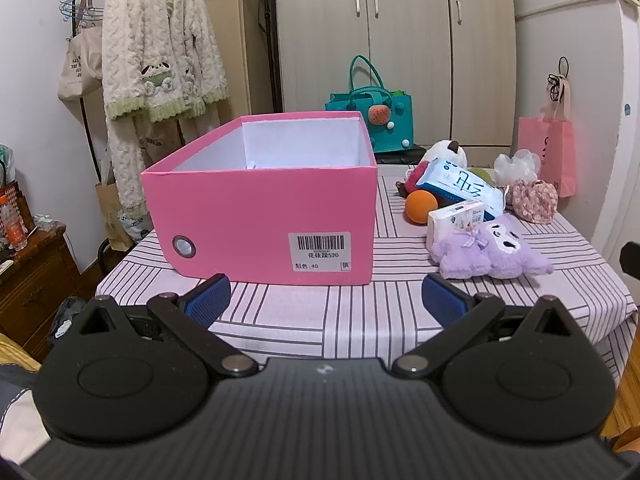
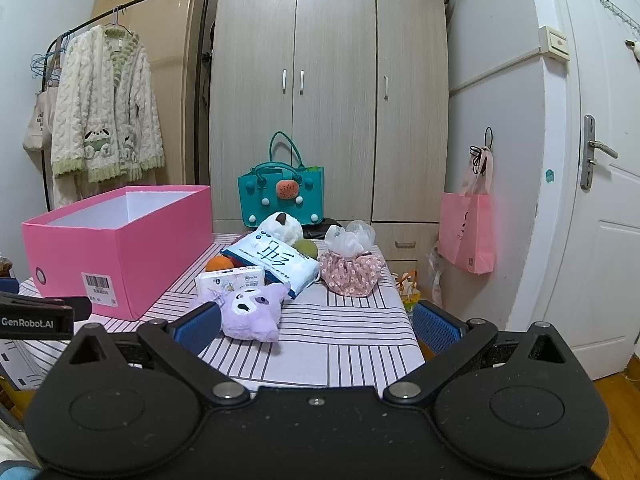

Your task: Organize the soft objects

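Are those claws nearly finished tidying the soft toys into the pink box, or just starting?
Just starting, it seems. Done: nothing obvious; the pink box looks nearly empty. In hand: nothing, since the left claw and right claw are both open. Left: the purple plush, tissue packs, floral pouch and white plush lie piled on the table.

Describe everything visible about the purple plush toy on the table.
The fuzzy purple plush toy lies flat on the striped tablecloth, nearest of the pile, right of the pink box. It has a white face patch with dark markings and a lilac checked bow. A small white tissue pack touches its far side. Neither claw touches it.
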`<state>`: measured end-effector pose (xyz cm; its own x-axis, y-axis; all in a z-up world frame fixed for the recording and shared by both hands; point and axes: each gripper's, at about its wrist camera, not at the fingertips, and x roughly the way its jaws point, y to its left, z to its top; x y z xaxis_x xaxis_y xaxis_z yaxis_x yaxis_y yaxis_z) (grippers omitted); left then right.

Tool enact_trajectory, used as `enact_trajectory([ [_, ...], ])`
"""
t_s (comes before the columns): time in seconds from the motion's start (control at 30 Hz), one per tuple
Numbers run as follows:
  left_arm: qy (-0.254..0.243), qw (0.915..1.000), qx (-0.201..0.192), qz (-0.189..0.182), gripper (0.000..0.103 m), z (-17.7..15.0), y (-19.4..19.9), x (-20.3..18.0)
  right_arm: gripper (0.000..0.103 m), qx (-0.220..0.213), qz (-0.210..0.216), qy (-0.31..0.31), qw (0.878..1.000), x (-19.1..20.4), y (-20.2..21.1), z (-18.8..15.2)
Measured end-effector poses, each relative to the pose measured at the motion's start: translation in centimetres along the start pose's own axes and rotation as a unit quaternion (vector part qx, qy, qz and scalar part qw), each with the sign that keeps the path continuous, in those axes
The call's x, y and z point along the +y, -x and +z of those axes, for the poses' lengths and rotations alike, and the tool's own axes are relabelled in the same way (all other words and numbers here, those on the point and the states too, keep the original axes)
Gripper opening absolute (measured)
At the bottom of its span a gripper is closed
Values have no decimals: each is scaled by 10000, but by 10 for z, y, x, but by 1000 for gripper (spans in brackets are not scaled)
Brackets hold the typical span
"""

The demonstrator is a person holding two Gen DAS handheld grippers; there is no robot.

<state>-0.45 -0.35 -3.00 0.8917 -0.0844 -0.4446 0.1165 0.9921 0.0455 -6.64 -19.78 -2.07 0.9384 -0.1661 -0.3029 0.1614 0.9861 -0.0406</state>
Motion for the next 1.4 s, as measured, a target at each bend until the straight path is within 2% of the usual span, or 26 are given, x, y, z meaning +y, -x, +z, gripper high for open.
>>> enact_trajectory([
  [0.5,-1,9999,132,-24,103,-2,-2,0,103,46,107,-7,9999,1,-2,-3],
  [0.7,-140,9998,64,-103,103,7,0,-3,103,-63,753,-186,9970,-14,-7,8],
  [0.87,-137,9984,-16,-552,103,21,-5,-8,103,41,1292,-240,9913,-30,-38,7],
  [1.1,-190,9927,100,-1188,100,33,-21,-26,103,576,1894,132,9801,-22,-77,-7],
  [1.2,-275,9876,241,-1525,100,35,-34,-39,102,618,2022,302,9769,-16,-89,-10],
  [1.3,-395,9832,424,-1730,100,36,-49,-52,101,557,2085,727,9737,-7,-100,-12],
  [1.4,-477,9792,629,-1869,97,38,-65,-63,98,688,2316,921,9660,-1,-116,-15],
])
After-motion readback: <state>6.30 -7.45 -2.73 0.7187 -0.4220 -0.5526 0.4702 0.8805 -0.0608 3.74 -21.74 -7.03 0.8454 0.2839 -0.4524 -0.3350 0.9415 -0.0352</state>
